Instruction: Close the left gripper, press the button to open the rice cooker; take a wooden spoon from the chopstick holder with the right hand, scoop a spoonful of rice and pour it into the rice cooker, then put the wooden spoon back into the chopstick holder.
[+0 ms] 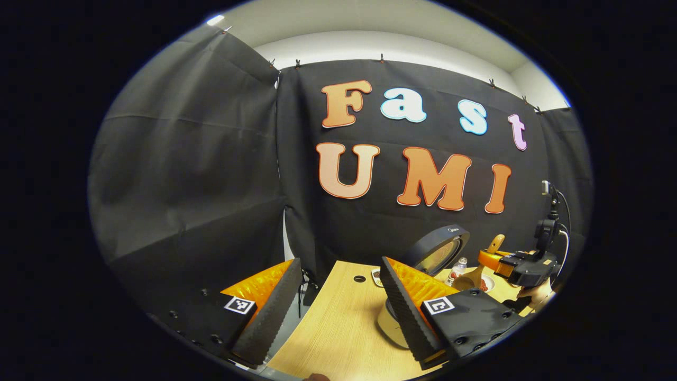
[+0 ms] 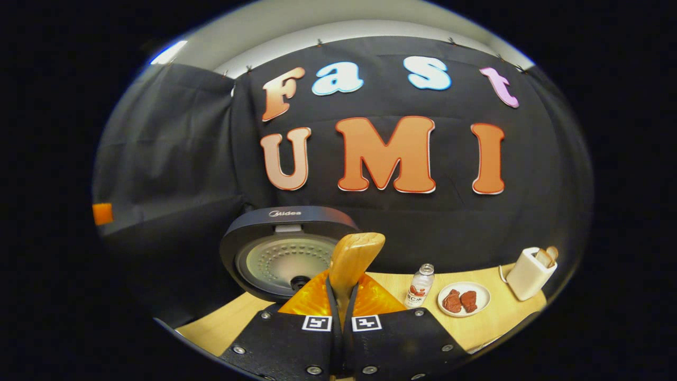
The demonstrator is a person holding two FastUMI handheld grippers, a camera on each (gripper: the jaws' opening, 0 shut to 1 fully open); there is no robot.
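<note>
The rice cooker point(image 2: 288, 254) stands with its dark lid raised, the inner plate of the lid facing me. In the left gripper view the raised lid point(image 1: 441, 253) shows past my right finger, which hides most of the pale pot body point(image 1: 389, 325). My right gripper point(image 2: 342, 290) is shut on the wooden spoon point(image 2: 355, 256), whose handle end sticks up between the fingers. From the left gripper view, the right gripper point(image 1: 521, 267) holds the wooden spoon point(image 1: 468, 279) beside the cooker. The white chopstick holder point(image 2: 531, 272) stands at the far right. My left gripper point(image 1: 338, 312) is open over the table, holding nothing.
On the wooden table point(image 2: 486, 323) a small bottle point(image 2: 420, 288) and a white plate point(image 2: 464, 299) with two red pieces sit between the cooker and the holder. The table point(image 1: 338, 328) has a round hole point(image 1: 359, 278) near its back edge.
</note>
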